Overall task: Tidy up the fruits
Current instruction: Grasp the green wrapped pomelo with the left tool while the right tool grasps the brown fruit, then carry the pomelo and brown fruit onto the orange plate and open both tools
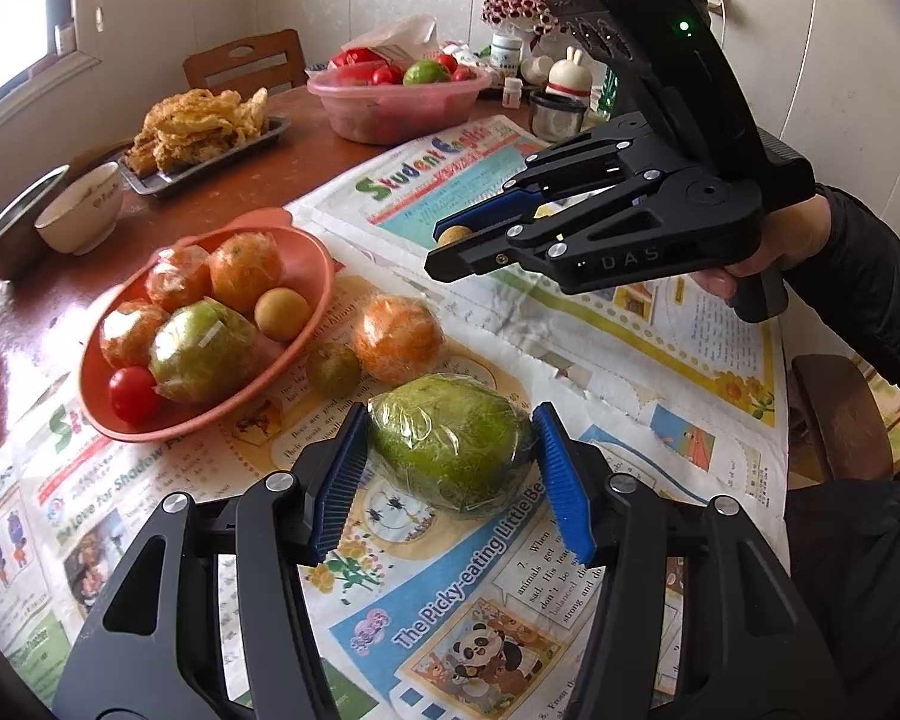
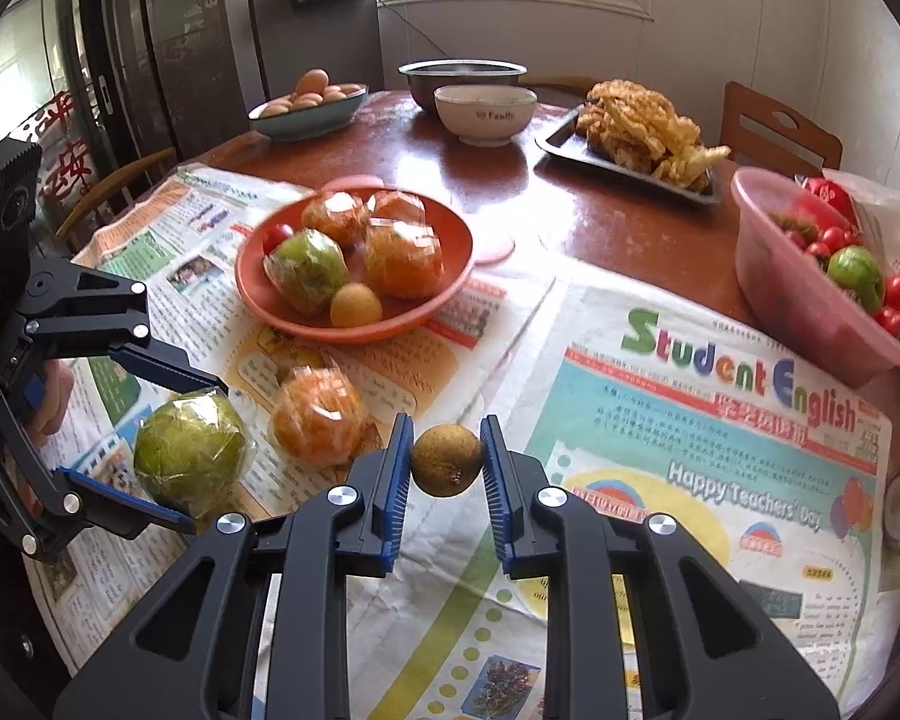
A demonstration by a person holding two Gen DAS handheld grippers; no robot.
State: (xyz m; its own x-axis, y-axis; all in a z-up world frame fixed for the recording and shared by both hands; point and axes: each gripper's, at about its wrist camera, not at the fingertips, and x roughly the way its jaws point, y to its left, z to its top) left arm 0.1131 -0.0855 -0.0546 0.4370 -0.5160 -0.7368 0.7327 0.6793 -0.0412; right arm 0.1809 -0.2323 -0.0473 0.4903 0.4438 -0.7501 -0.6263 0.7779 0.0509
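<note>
An orange plate (image 1: pixel 306 258) (image 2: pixel 450 228) on the newspaper holds wrapped oranges, a wrapped green fruit, a cherry tomato and a small brown fruit. My left gripper (image 1: pixel 450 456) (image 2: pixel 204 450) is shut on a wrapped green fruit (image 1: pixel 450 444) (image 2: pixel 189 450) resting on the newspaper. My right gripper (image 2: pixel 447 459) (image 1: pixel 444 249) is shut on a small brown round fruit (image 2: pixel 447 461) (image 1: pixel 453 235) and holds it above the table. A wrapped orange (image 1: pixel 397 338) (image 2: pixel 318 414) and a small brown fruit (image 1: pixel 333 368) lie loose beside the plate.
A pink basin (image 1: pixel 399 105) (image 2: pixel 810 294) with tomatoes and a green fruit stands at the table's far side. A tray of fried food (image 1: pixel 204 132) (image 2: pixel 642 132), a white bowl (image 1: pixel 81 210) (image 2: pixel 486 114), a metal bowl (image 2: pixel 462 78) and a bowl of eggs (image 2: pixel 309 105) stand behind the plate.
</note>
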